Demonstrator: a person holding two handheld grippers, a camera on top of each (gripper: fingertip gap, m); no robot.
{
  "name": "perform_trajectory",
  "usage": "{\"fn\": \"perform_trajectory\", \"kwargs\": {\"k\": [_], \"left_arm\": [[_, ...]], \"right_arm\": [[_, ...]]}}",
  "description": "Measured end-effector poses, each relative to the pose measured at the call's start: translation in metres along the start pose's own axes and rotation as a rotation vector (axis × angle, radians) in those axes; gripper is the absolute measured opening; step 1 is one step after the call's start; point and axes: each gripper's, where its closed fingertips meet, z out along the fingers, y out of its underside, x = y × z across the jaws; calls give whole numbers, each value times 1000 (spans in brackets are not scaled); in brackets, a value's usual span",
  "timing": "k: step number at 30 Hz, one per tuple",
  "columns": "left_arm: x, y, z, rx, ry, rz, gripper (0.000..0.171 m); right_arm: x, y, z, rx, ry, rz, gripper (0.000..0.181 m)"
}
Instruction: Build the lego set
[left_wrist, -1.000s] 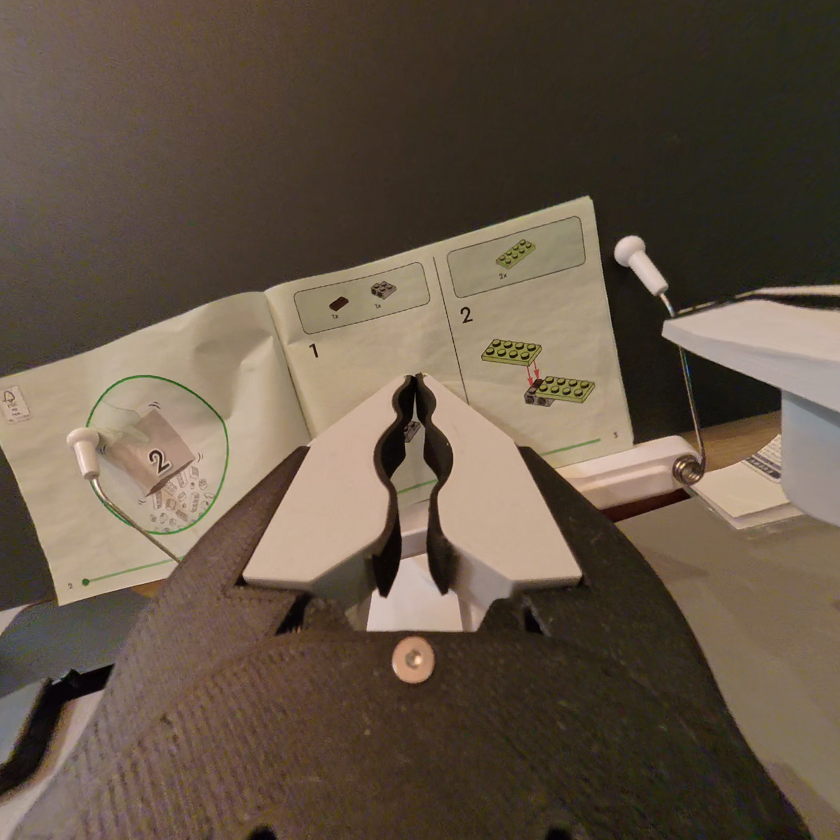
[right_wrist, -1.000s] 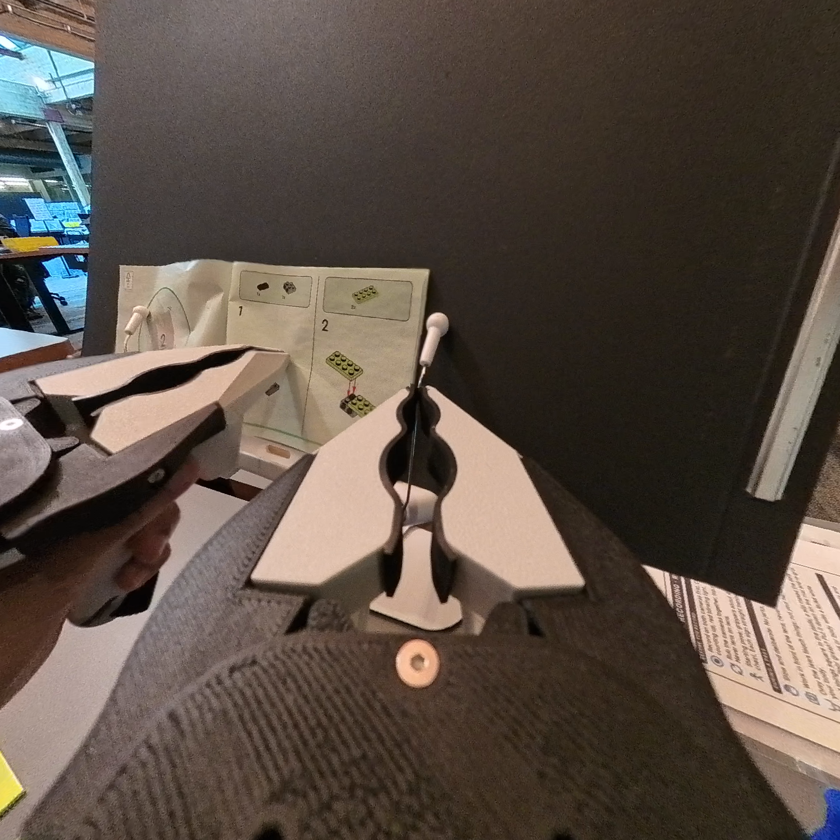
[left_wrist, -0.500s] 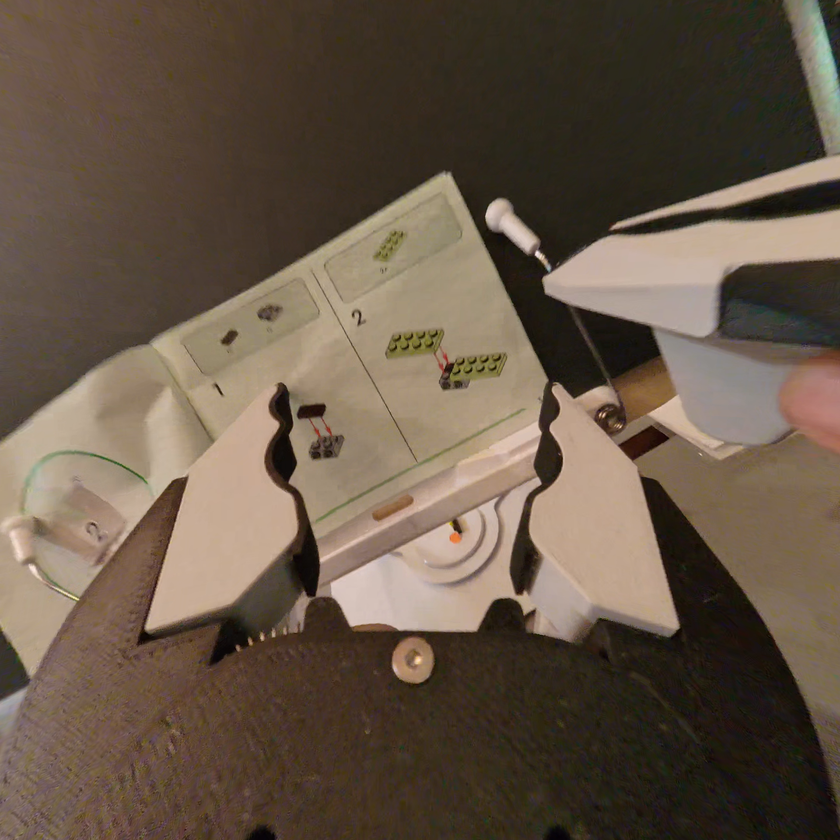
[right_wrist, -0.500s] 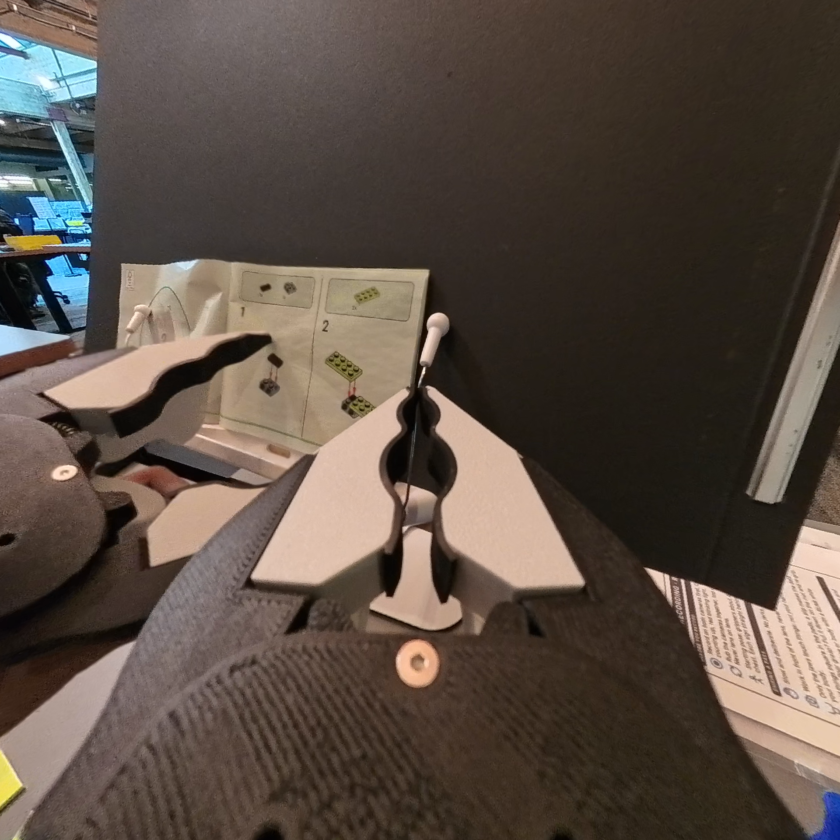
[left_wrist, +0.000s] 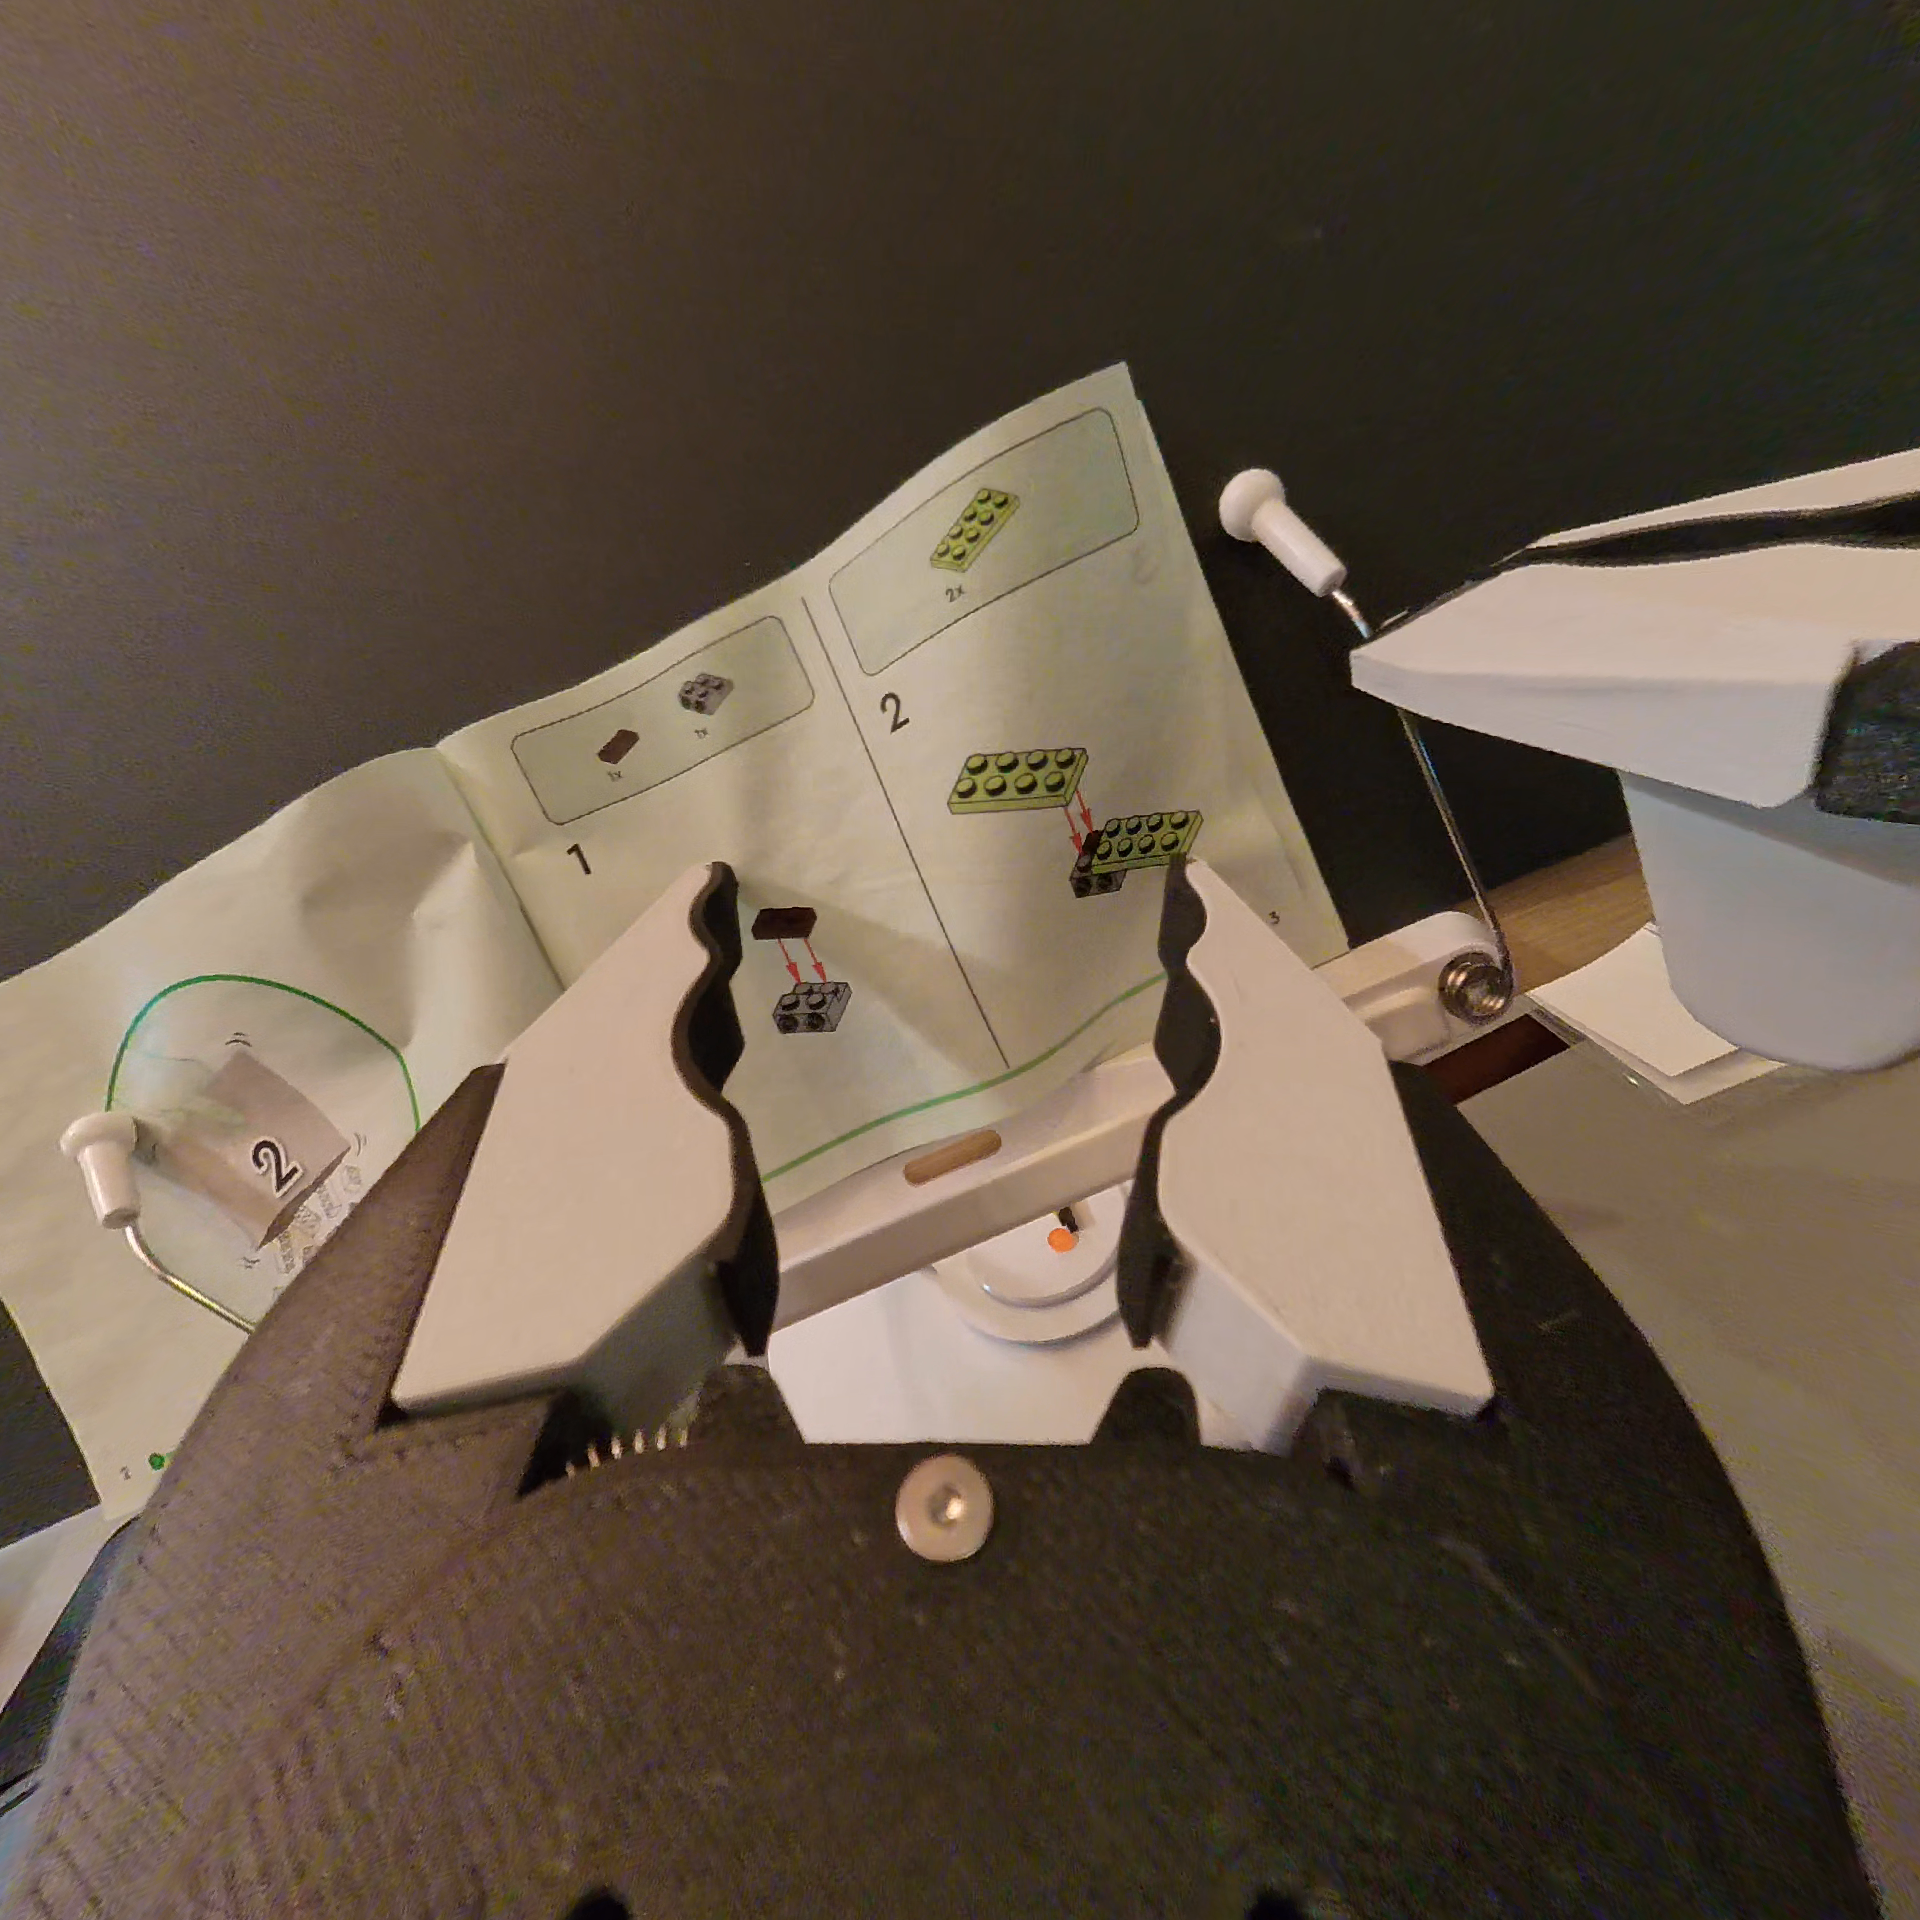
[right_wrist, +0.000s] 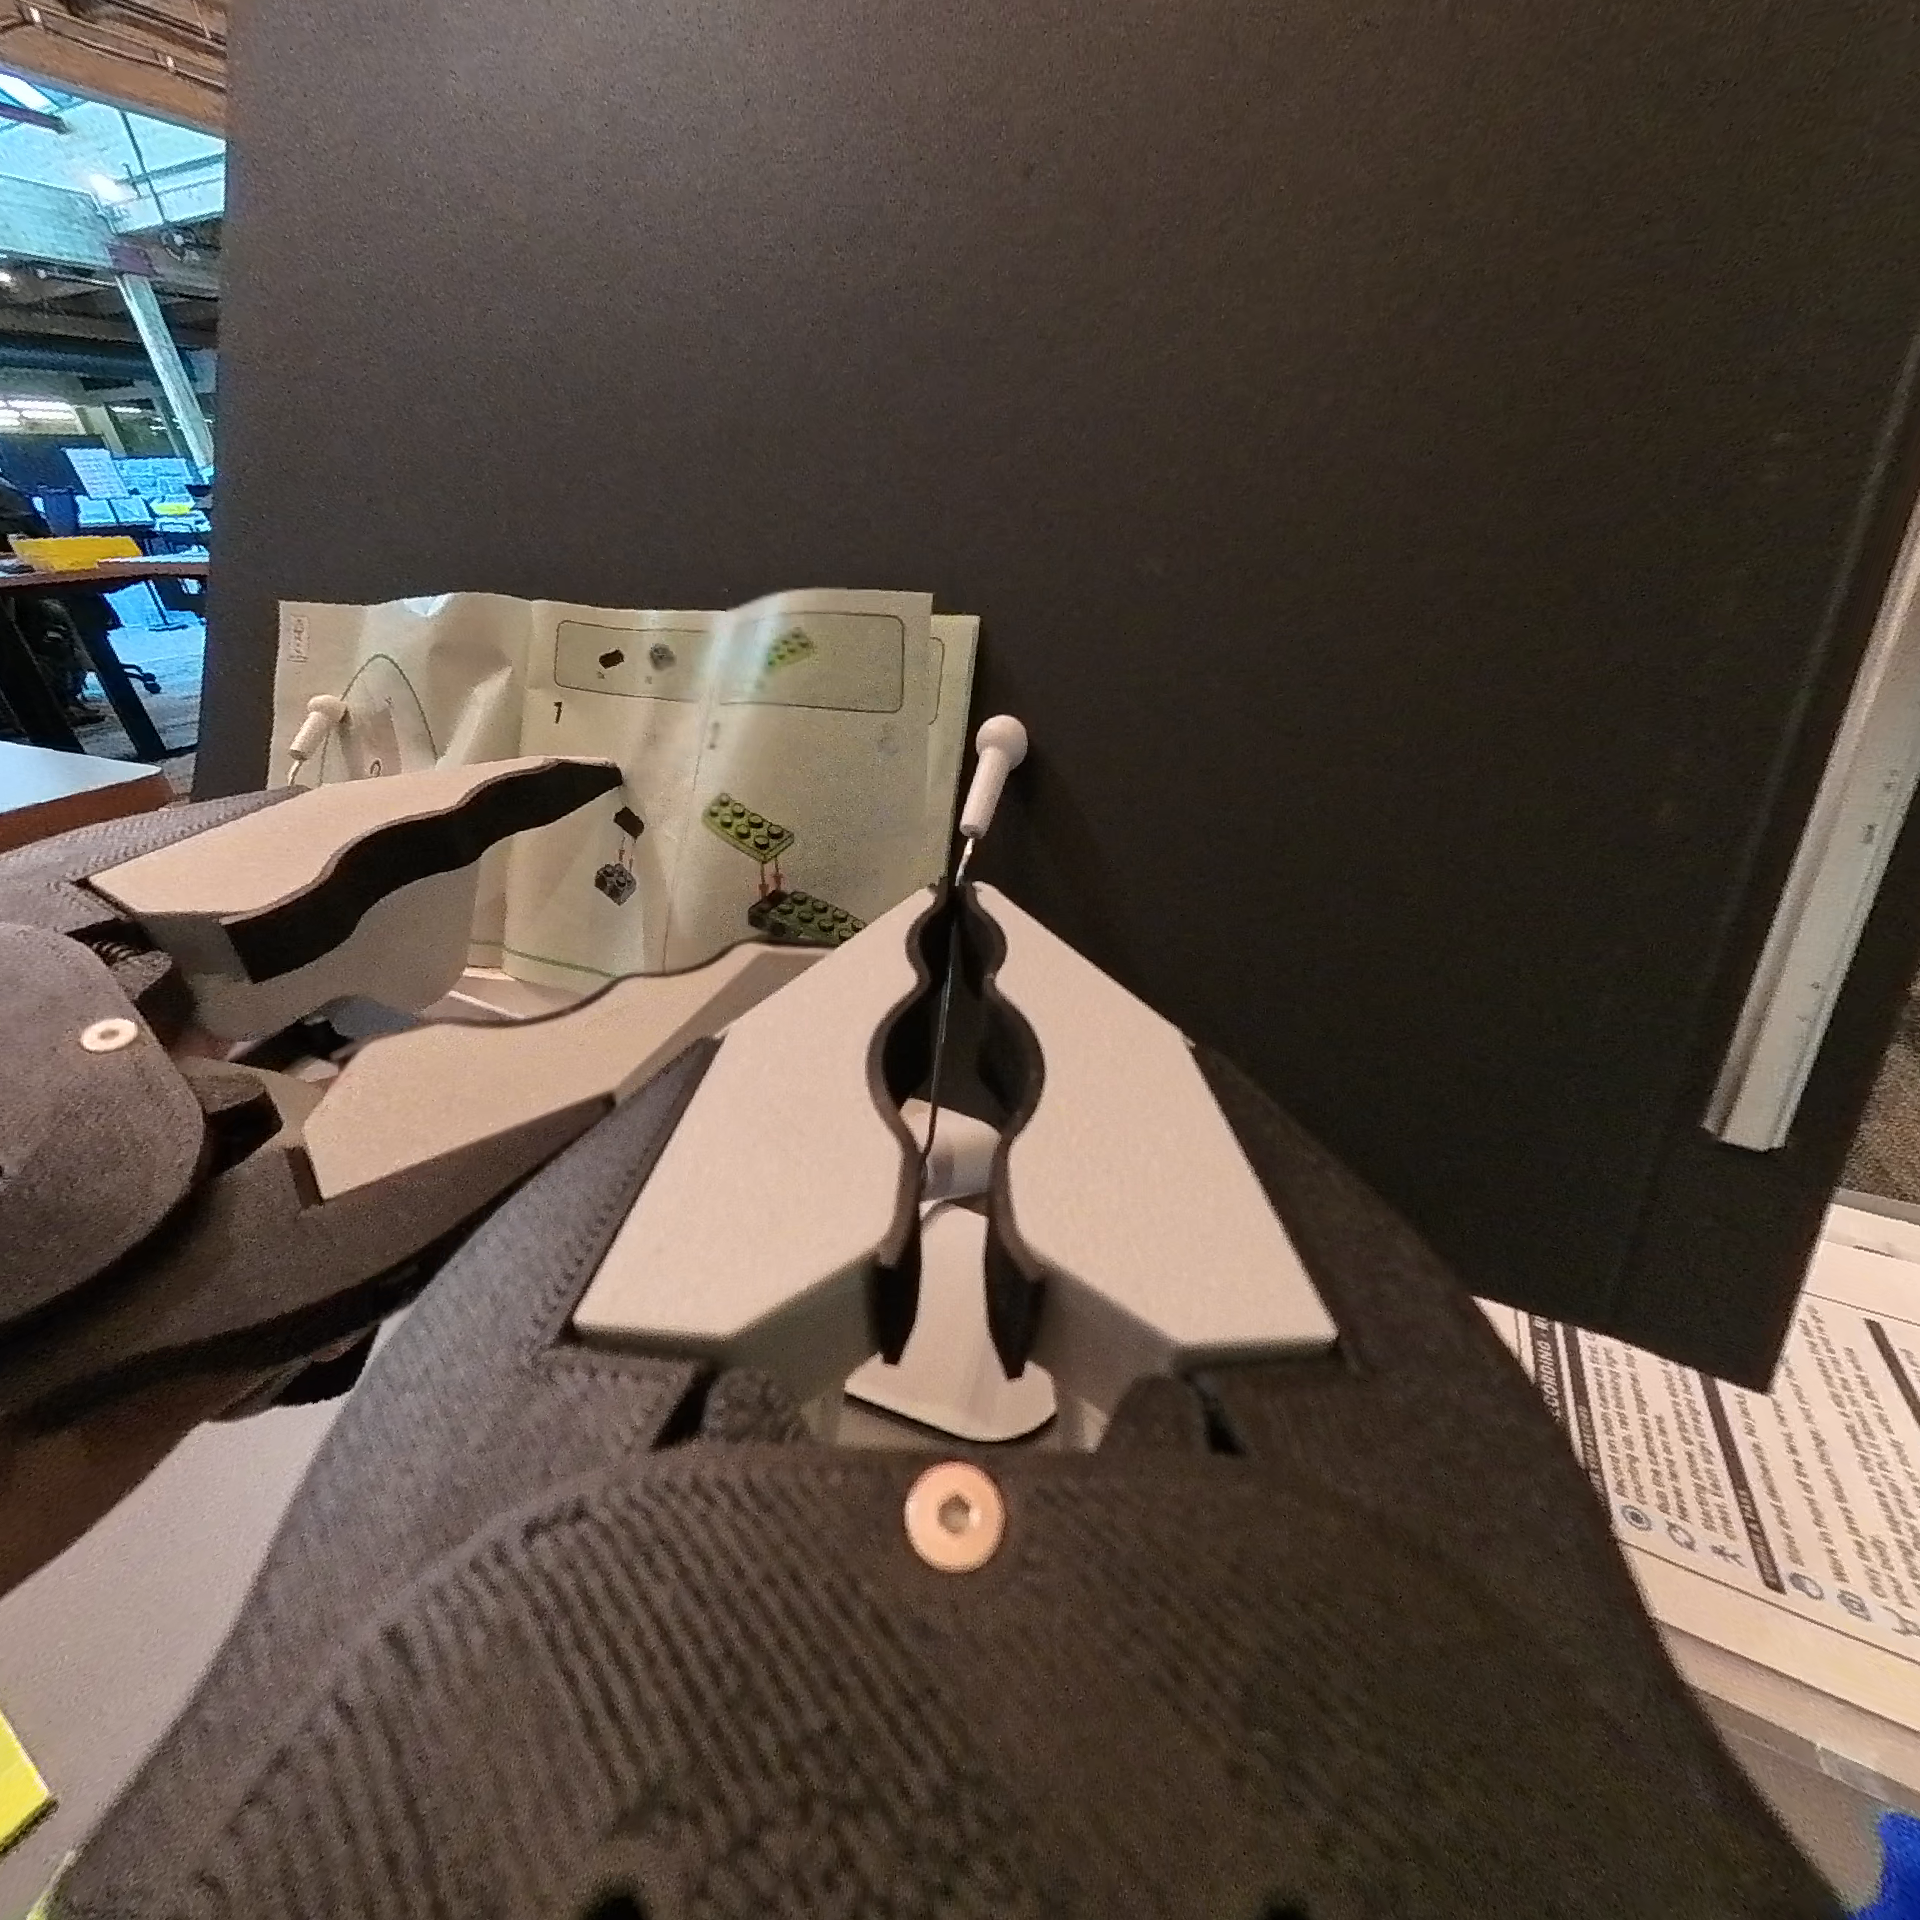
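Writing noted, not transcribed. Pale green instruction booklet (left_wrist: 665, 914), left wrist view:
- large black step numerals beside the two build panels
- tiny quantity marks under the parts in the boxed callouts
- one numeral on the drawn bag on the left page
- small page numbers at the bottom corners

White printed sheet (right_wrist: 1766, 1475), lower right of right wrist view: dense black lines and a heading, oblique, partly blurred.

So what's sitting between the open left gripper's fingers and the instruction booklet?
In the left wrist view, only the book stand's white ledge lies between the left gripper and the booklet; no bricks show there.
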Motion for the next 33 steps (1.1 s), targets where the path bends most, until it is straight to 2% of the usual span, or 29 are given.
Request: {"fn": "perform_trajectory", "kwargs": {"k": [3,5,6,9,17,27,33], "left_arm": [[-4,-1,-1,4,-10,-16,61],[-10,-3,-3,11,-26,-25,28],[-15,-2,-3,16,-41,-30,17],[-24,-1,-4,18,-40,-65,2],[-44,-19,-18,144,16,-246,0],[-38,-10,-12,107,60,-276,0],[-48,-8,-15,125,117,-411,1]], "right_arm": [[0,0,0,2,1,1,0],[0,0,0,3,-1,1,0],[0,0,0,4,-1,1,0],[-1,0,0,7,-3,5,0],[-5,-2,-1,48,7,-77,0],[-27,-1,0,83,-58,-235,0],[-29,0,3,46,-33,-296,0]]}}
